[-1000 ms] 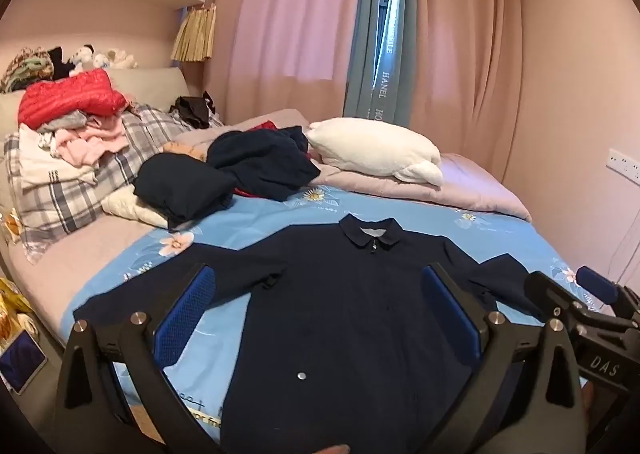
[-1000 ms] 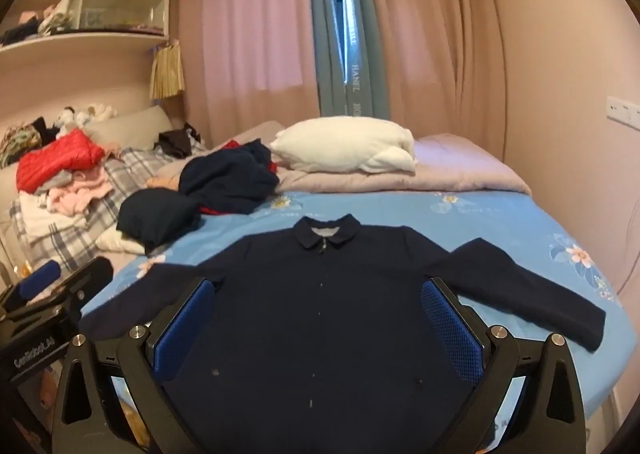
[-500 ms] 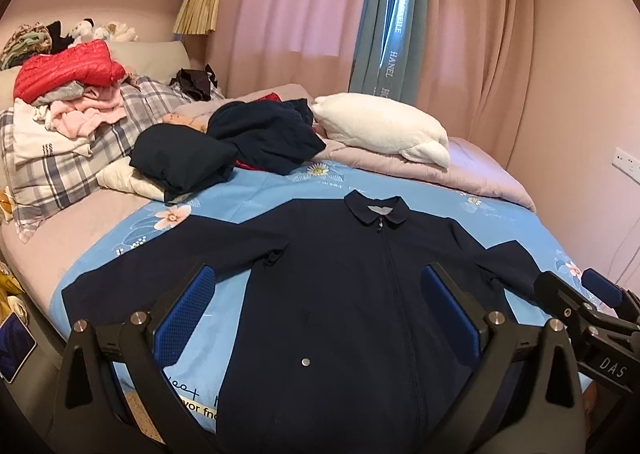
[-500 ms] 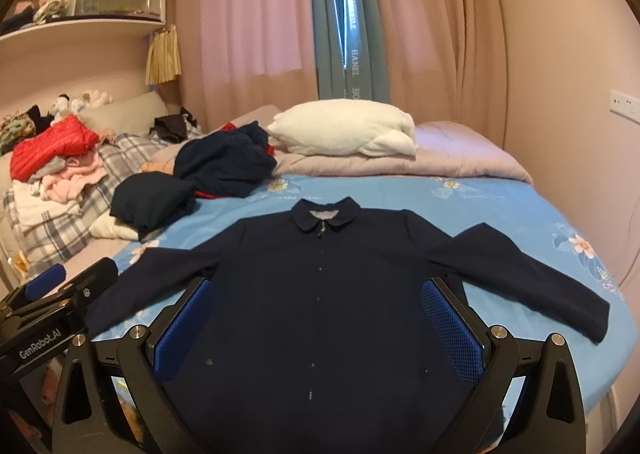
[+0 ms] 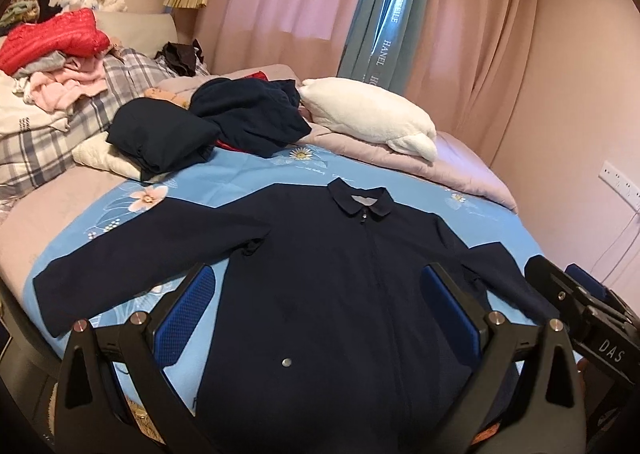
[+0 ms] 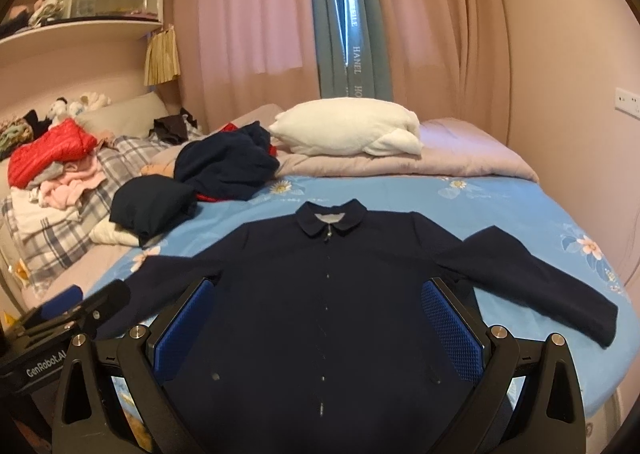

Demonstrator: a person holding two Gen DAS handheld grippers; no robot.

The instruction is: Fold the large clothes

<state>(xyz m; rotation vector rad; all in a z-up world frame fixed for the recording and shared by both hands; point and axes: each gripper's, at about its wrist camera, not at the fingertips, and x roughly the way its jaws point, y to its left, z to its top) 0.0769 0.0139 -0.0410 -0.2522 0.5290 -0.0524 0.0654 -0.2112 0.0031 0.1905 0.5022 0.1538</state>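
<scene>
A dark navy zip jacket lies flat, front up, on the blue floral sheet, collar away from me and both sleeves spread out. My left gripper hovers open above its lower front, holding nothing. My right gripper is likewise open and empty over the jacket's hem area. Each gripper shows at the edge of the other's view: the right one by the right sleeve, the left one by the left sleeve.
Folded and bundled dark clothes lie beyond the jacket, with a white pillow and a pink quilt. A heap of clothes with a red jacket sits at the left. The bed's near edge lies under the grippers.
Both grippers have risen and tilted downward a little, so the jacket sits lower and fuller in view. The jacket has not moved and both grippers stayed open.
</scene>
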